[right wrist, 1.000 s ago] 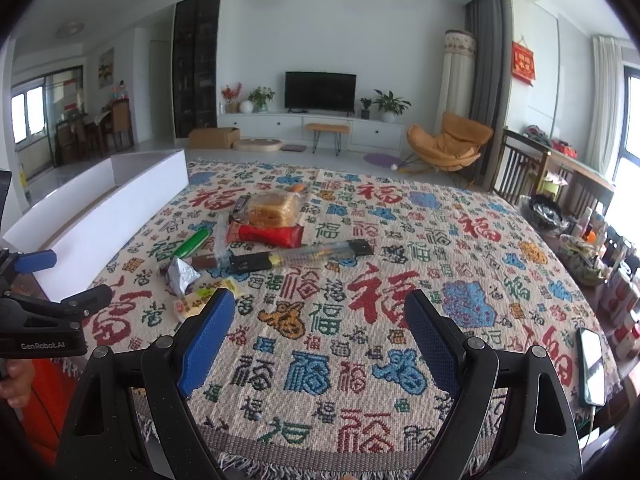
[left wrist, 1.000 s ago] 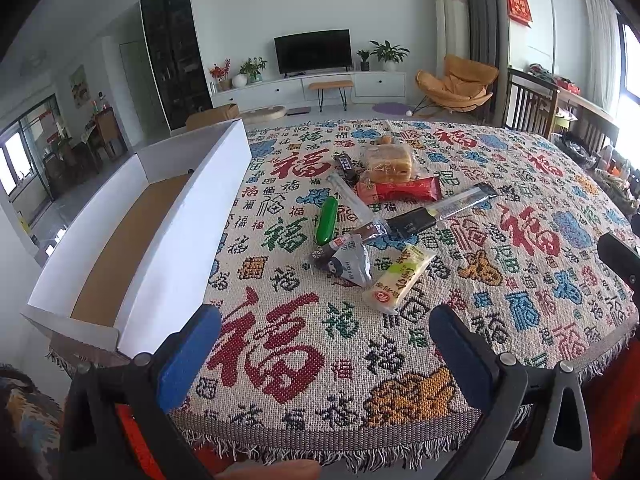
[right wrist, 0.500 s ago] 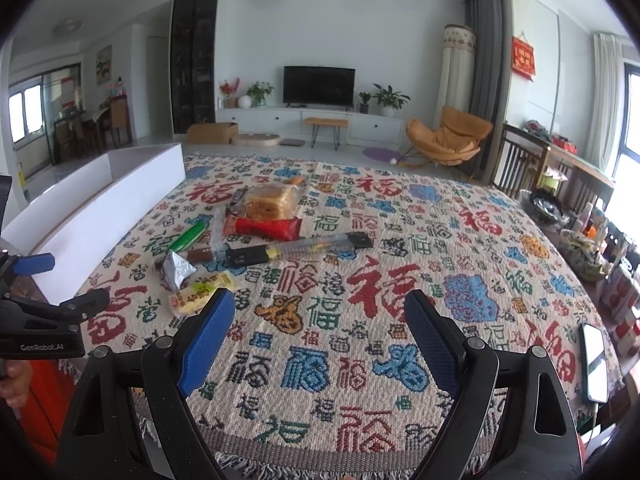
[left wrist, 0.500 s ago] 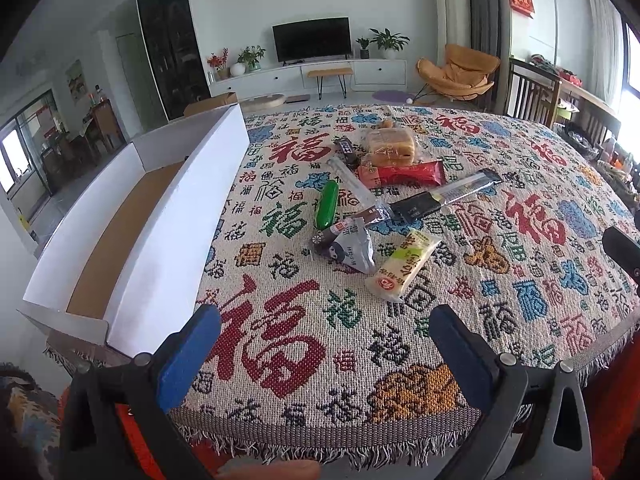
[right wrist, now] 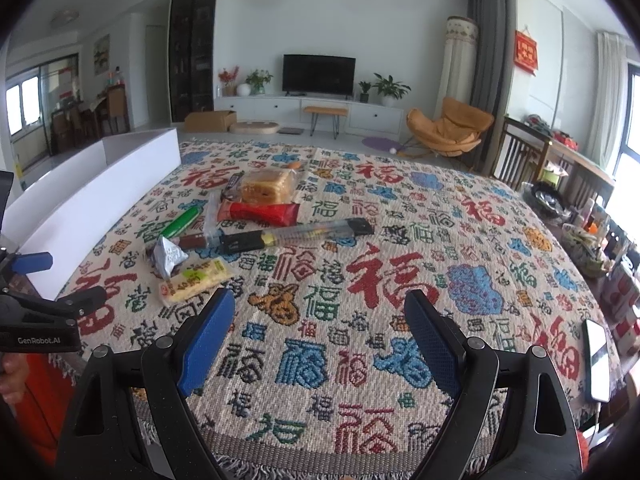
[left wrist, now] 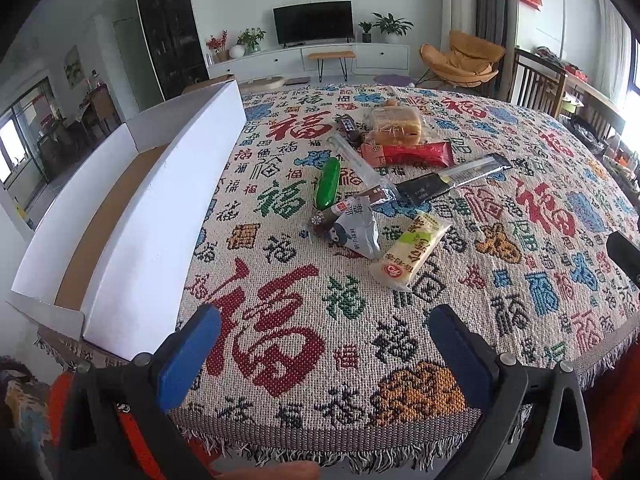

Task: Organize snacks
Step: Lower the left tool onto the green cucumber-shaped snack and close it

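**Both claws spread and empty above the near table edge**

Both claws hovered with blue pads wide apart, gripping nothing: the left gripper (left wrist: 324,344) at the bottom of its frame, the right gripper (right wrist: 320,336) likewise low in its own.

Closest to them lay the pale yellow-green flat snack packet (left wrist: 412,252), just right of centre in the left view. It looked light, soft and slightly slippery in its film; a pinch across its short width seemed safest. Touching its left was the crumpled silver foil pouch (left wrist: 356,232), which would likely crush and slide. A brown wrapped sausage stick (left wrist: 348,206) passed above it, beside the glossy green tube-shaped pack (left wrist: 328,184), probably firm and easy to clamp. Further up sat the long black-and-clear stick packet (left wrist: 452,178), floppy if held at one end, then the red foil wrapper (left wrist: 412,154) and the bagged loaf of sliced bread (left wrist: 396,122), soft and squashable.

Along the left of the frame stood the long white cardboard box (left wrist: 168,208); its visible brown floor held nothing.

All rested on the woven patterned tablecloth (left wrist: 520,280).
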The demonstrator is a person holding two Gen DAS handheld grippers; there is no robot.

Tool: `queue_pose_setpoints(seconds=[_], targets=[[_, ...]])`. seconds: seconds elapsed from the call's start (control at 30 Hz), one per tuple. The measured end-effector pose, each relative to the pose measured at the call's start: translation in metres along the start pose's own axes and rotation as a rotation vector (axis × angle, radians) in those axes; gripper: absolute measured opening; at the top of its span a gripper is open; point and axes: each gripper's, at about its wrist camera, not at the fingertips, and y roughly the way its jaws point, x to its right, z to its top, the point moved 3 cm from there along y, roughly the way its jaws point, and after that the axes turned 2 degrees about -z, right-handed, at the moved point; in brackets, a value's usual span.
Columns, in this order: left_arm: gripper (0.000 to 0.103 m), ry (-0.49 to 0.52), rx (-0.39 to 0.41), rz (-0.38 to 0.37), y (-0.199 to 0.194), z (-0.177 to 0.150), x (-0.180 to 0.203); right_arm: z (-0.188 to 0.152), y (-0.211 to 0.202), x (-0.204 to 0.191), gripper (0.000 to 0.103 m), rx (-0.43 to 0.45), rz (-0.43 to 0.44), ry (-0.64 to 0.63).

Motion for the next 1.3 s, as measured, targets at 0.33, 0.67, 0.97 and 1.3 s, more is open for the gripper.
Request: queue_pose_setpoints(seconds=[0.33, 0.67, 0.97, 1.3], targets=[[0.103, 0.015, -0.199, -0.079, 0.075, -0.01, -0.002, -0.018, 0.069, 0.021, 0.089, -0.198, 0.072, 0.075], [0.103, 0.036, -0.214, -0.121, 0.13, 0.025, -0.003, -0.011, 0.183, 0.082, 0.089, -0.346, -0.071, 0.133], [0.103, 0.0, -0.071, -0.114, 0.179, 0.083, -0.007, 0.033, 0.254, 0.091, 0.097, -0.322, -0.121, 0.213], [0.103, -0.002, -0.073, -0.111, 0.181, 0.083, -0.007, 0.033, 0.256, 0.092, 0.097, -0.321, -0.114, 0.227]])
